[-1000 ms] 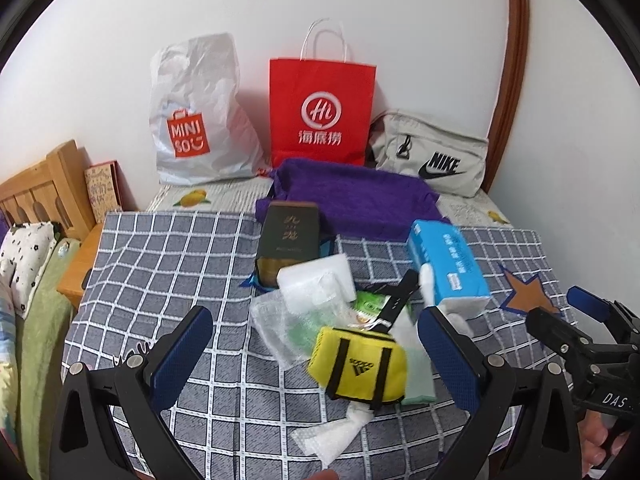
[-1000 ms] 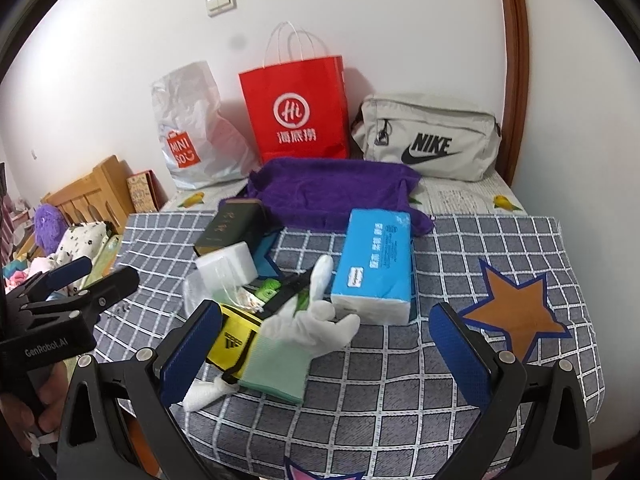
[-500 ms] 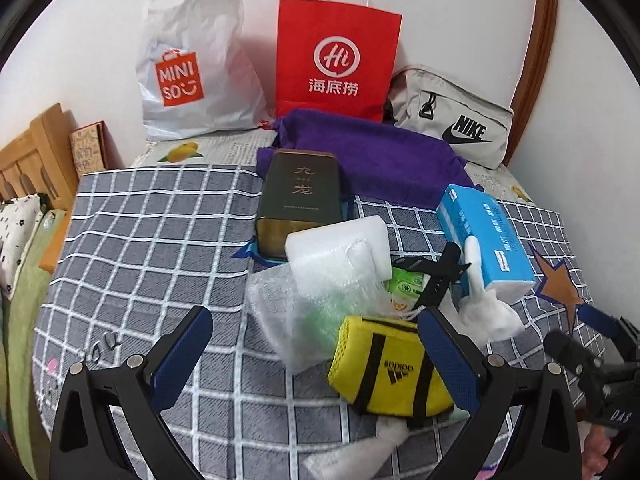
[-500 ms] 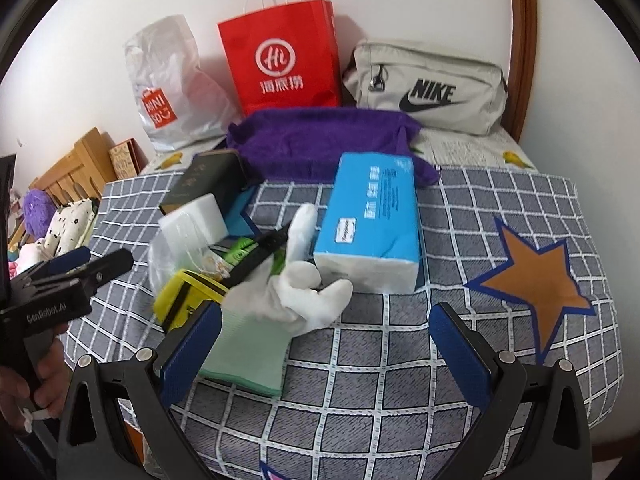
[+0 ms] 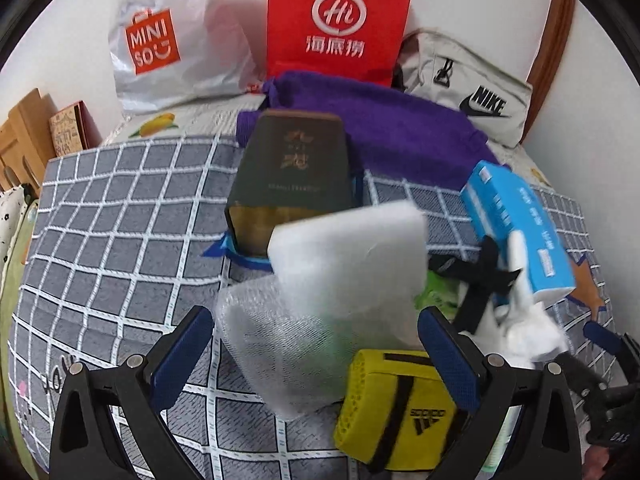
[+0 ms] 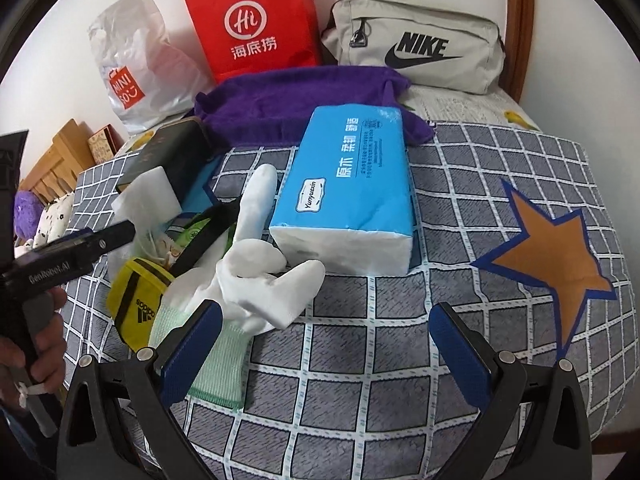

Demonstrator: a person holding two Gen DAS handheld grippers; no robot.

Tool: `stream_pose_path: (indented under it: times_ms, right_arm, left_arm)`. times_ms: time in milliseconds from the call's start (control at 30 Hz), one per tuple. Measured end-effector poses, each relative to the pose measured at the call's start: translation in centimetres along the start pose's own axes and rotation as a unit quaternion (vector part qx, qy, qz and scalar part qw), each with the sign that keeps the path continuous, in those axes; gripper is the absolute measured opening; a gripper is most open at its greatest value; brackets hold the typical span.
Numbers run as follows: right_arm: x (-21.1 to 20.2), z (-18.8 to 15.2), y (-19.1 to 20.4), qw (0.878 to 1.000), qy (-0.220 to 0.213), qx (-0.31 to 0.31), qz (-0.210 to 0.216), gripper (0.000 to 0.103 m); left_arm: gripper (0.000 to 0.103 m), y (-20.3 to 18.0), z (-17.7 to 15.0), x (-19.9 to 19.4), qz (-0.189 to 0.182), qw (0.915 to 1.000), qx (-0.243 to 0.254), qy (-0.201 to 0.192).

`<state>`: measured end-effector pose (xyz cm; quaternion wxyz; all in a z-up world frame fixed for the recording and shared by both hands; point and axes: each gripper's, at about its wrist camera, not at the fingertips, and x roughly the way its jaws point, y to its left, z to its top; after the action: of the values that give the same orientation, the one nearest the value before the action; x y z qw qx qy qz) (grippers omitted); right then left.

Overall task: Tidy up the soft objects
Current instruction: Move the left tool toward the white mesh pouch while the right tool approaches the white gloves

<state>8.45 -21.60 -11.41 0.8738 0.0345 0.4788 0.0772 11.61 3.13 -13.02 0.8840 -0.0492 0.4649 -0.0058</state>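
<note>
A grey checked blanket (image 6: 500,184) with an orange star covers the bed and fills most of both views. Along the wall at the top stand a red paper bag (image 6: 256,20), a white Miniso bag (image 5: 168,40) and a beige Nike bag (image 6: 416,44), with a purple towel (image 6: 296,100) lying just in front of them. A blue tissue pack (image 6: 352,192) sits at centre frame in the right wrist view. Left of it lies a white glove (image 6: 256,276) with a pale green cuff, beside a yellow pouch (image 5: 396,404). In the left wrist view a dark box (image 5: 292,176) lies at centre, and white foam wrap (image 5: 344,276) is in front of it. The left gripper (image 5: 316,356) has its fingers spread wide around the wrap, holding nothing. The right gripper (image 6: 326,348) is likewise spread wide and empty, its left finger (image 6: 192,352) just over the glove's cuff.
</note>
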Motion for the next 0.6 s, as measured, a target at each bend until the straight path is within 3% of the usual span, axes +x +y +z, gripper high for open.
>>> stream_pose_path:
  times_ms: [100,167,300,500,600]
  right_arm:
    - [0.7,0.2,0.2,1.000,0.005,-0.003,0.004,0.102]
    - [1.1,0.1,0.5,1.000,0.009,-0.008,0.007,0.102]
    - [1.7,-0.1,0.8,1.000,0.011,-0.013,0.014,0.102]
    - [2.4,-0.3,1.1,1.000,0.015,-0.015,0.018,0.102]
    - [2.7,-0.3,1.0,1.000,0.018,-0.014,0.020,0.102]
  left_arm:
    - [0.094,0.3,-0.2,1.0,0.002,1.0000,0.001,0.006]
    - [0.076,0.4,-0.4,1.4,-0.002,0.9999,0.002,0.013]
    - [0.076,0.6,-1.1,2.0,-0.015,0.9998,-0.007,0.007]
    - [0.076,0.8,-2.4,1.8,-0.021,0.9984,0.009,-0.053]
    - [0.076,1.1,-2.5,1.7,-0.032,0.9976,0.002,-0.061]
